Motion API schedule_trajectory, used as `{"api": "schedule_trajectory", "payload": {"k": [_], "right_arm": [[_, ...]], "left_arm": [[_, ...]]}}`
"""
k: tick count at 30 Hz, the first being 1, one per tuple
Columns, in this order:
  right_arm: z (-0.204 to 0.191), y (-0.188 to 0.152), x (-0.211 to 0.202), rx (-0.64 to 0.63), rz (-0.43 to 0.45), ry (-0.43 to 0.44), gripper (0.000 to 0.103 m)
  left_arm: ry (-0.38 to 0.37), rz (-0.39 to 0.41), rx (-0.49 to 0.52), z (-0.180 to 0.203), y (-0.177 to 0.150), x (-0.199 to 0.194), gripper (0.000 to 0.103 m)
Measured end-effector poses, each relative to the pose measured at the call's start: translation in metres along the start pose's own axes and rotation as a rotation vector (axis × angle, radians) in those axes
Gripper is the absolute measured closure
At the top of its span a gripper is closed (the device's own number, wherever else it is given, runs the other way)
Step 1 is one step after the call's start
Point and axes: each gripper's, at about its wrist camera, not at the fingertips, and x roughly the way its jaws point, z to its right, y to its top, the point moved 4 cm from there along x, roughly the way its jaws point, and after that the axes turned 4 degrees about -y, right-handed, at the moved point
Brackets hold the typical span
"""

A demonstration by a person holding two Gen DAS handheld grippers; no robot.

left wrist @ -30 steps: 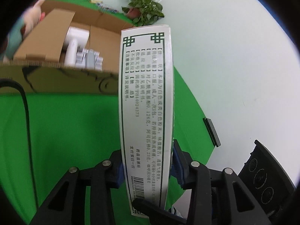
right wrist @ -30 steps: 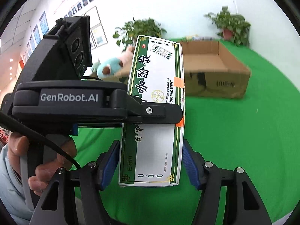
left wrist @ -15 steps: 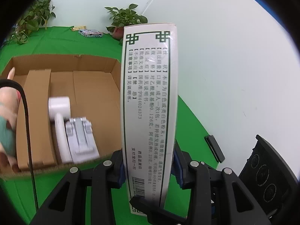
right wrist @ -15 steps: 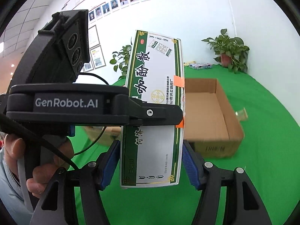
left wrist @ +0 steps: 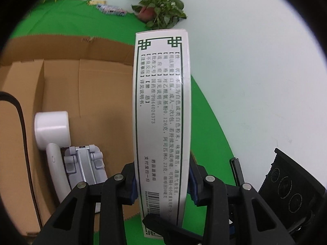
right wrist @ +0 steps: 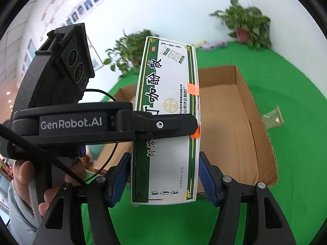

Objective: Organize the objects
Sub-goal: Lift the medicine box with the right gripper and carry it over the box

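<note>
Left wrist view: medicine box [left wrist: 162, 110] now over cardboard carton [left wrist: 98, 94].
Left gripper [left wrist: 162, 181] and right gripper [right wrist: 164, 180] both clench it; lowering inside likely follows.

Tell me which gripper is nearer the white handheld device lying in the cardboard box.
Left. The left gripper, clamped on the medicine carton, is just right of the white device. The right gripper is on the carton's far side, over the box's bare half.
</note>
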Motion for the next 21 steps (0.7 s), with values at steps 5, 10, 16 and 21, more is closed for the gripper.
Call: {"api": "schedule_trajectory", "payload": {"k": [5, 10, 16, 21], "right_arm": [[0.018, -0.003, 0.036, 0.021, -0.083, -0.005, 0.042], [0.029, -0.005, 0.055, 0.037, -0.135, -0.020, 0.042], [0.038, -0.007, 0.079, 0.038, -0.191, -0.051, 0.042], [0.042, -0.013, 0.095, 0.013, -0.204, -0.108, 0.042]], "left_arm": [[0.004, -0.038, -0.049, -0.025, 0.006, 0.029, 0.067], [-0.008, -0.067, -0.085, -0.044, 0.013, 0.052, 0.067], [0.035, -0.101, -0.116, -0.063, 0.015, 0.070, 0.060], [0.112, -0.082, -0.103, -0.069, 0.017, 0.064, 0.057]]}}
